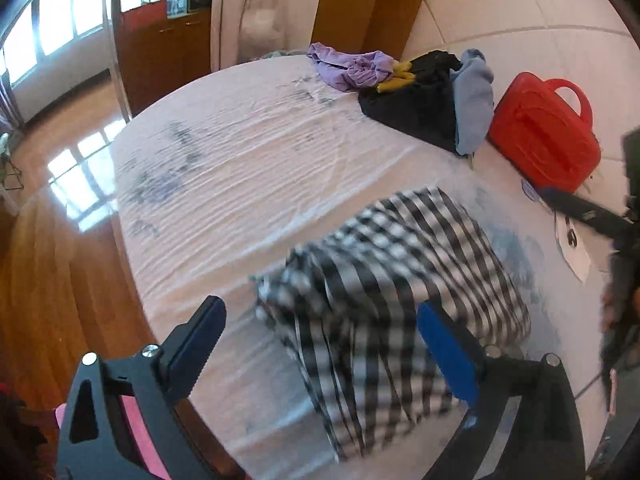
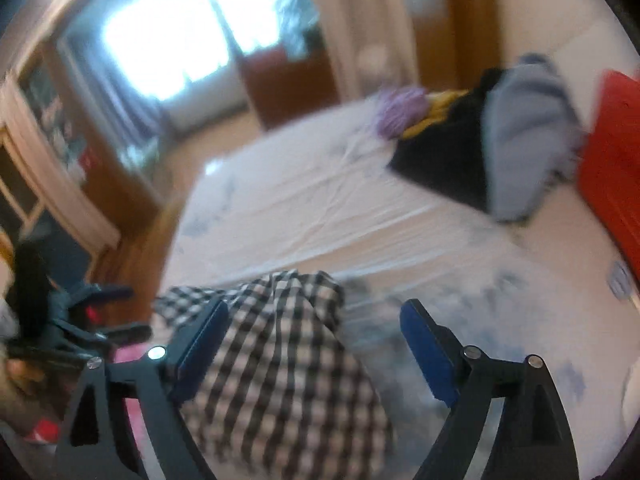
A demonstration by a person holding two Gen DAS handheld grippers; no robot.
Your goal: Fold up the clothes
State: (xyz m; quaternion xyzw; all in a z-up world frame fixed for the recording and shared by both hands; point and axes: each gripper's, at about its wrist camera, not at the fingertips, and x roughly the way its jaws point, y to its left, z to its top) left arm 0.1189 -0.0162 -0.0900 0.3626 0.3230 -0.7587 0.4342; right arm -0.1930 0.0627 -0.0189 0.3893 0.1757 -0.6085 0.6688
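On bed (image 1: pixel 248 152), checked shirt (image 1: pixel 400 280) — both grippers' jaws apart

My left gripper (image 1: pixel 320 344) over the checked cloth on the table.

Its jaws stand wide apart, and the black-and-white checked garment (image 1: pixel 396 280) lies bunched on the pale tablecloth (image 1: pixel 240 152) between and beyond my blue pads (image 1: pixel 444 356), blurred. At one o'clock a heap sits well apart from it: a purple garment (image 1: pixel 348 66), something yellow (image 1: pixel 394 78), a black garment (image 1: pixel 416 104) and a grey-blue garment (image 1: pixel 474 100). Just beside the heap, at two o'clock, stands a red plastic case (image 1: pixel 544 132). Wooden floor (image 1: pixel 52 280) shows at nine o'clock.
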